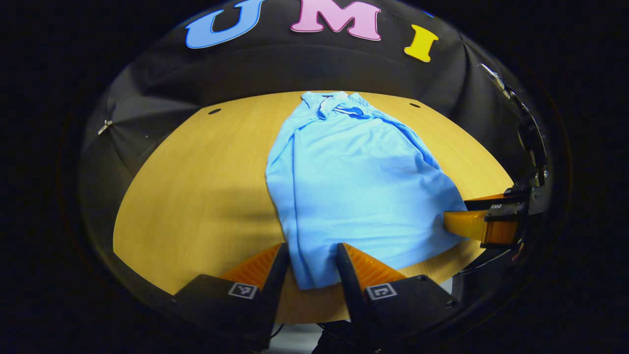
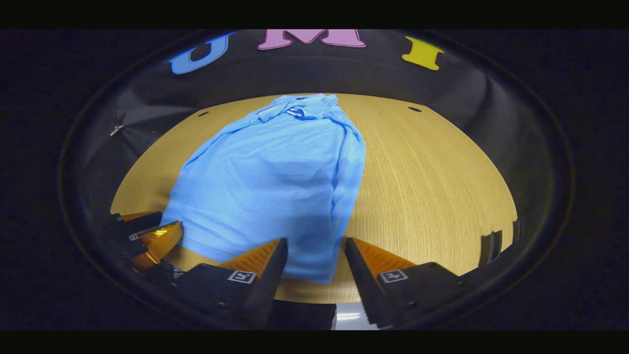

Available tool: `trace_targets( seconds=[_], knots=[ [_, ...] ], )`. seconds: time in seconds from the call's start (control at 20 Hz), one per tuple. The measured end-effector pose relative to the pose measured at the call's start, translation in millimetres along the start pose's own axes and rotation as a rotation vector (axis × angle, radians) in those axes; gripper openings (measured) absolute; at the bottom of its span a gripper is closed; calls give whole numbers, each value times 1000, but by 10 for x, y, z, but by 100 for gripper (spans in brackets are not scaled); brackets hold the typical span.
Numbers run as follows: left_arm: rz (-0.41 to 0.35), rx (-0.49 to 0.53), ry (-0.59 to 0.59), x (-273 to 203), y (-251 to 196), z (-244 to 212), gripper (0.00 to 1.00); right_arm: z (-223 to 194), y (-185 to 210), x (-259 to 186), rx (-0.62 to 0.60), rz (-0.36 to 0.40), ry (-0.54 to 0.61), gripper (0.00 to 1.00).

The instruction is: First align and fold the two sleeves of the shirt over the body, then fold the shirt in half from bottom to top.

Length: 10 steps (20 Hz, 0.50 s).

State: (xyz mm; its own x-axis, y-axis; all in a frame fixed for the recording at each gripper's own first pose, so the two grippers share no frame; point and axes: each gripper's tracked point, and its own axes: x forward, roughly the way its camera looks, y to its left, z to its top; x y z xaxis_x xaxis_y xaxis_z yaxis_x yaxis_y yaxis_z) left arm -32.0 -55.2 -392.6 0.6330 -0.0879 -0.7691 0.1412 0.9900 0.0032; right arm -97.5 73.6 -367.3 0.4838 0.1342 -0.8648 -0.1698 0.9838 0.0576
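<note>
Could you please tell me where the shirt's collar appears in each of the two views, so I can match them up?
Left gripper view: the collar sits at top centre, at the table's far edge.
Right gripper view: the collar sits at top centre, slightly left, also at the far edge.
Shared landmark: the dark hole in the table, right of the collar in both.

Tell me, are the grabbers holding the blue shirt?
Neither grips it yet. The left gripper and right gripper stand open around the light blue cloth shirt's two bottom hem corners.
</note>
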Motion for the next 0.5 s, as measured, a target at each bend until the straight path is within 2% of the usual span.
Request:
trace_targets(
  seconds=[0.05,0.1,0.15,0.2,0.3,0.35,0.5],
  knots=[
    [-8,16,0,13,-45,5,61,-1,-7,12,11,-2,3,53],
    [-20,34,3,17,-75,7,48,0,-2,19,16,2,10,47],
    [-32,50,3,8,-117,20,40,9,-6,16,9,3,17,36],
    [-36,64,9,5,-134,14,27,0,9,23,16,17,19,42],
    [-40,58,22,-1,-137,34,16,-8,-7,8,63,18,27,2],
    [-46,41,30,8,-133,44,13,1,3,7,73,28,31,7],
    [-66,1,71,-16,-135,39,7,-15,17,13,50,86,70,6]
  ],
)
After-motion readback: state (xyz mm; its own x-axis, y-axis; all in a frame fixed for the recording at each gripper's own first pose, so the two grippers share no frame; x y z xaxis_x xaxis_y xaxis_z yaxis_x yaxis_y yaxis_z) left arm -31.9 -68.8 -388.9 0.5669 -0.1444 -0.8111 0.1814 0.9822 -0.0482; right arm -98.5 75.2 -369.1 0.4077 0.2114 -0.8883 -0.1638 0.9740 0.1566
